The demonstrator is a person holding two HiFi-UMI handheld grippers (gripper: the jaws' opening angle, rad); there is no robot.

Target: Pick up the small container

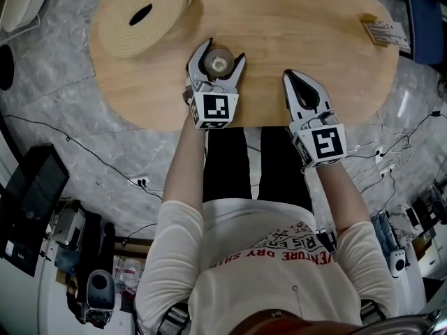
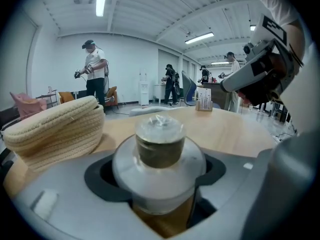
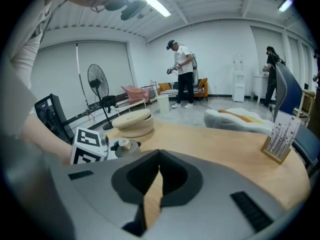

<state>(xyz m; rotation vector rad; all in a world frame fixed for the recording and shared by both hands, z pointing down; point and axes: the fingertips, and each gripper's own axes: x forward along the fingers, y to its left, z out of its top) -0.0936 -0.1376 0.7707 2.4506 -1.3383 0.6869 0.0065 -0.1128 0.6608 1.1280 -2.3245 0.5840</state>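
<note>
- Head view looks down the person's two bare forearms, which reach over the near edge of a light wooden table (image 1: 307, 33) with a gripper in each hand.
- The right gripper (image 1: 293, 77) lies just inside that near edge, its marker cube (image 1: 327, 144) turned toward the person. The right gripper view shows its jaws pressed together with nothing between them. Only a thin strip of tabletop shows through the slit.
- The left gripper (image 1: 223, 51) sits a little farther in and well apart from the right one. Its jaws are spread wide, one on each side of the small container (image 1: 218, 63).
- The small container stands upright on the table. It has a wide clear base, a narrower brown body and a clear cap.
- In the left gripper view the container fills the hollow between the dark pads (image 2: 100, 181). Whether the pads press on it cannot be made out.
- Beyond the container and to the left rests a round woven rope basket (image 1: 140, 12), near the container but not touching it.
- At the table's far right edge stands a small wooden card holder (image 1: 383, 30), with a blue chair (image 1: 426, 19) just past it.
- Farthest off, the gripper views show several people standing in a white room, and a floor fan (image 3: 97, 79).
</note>
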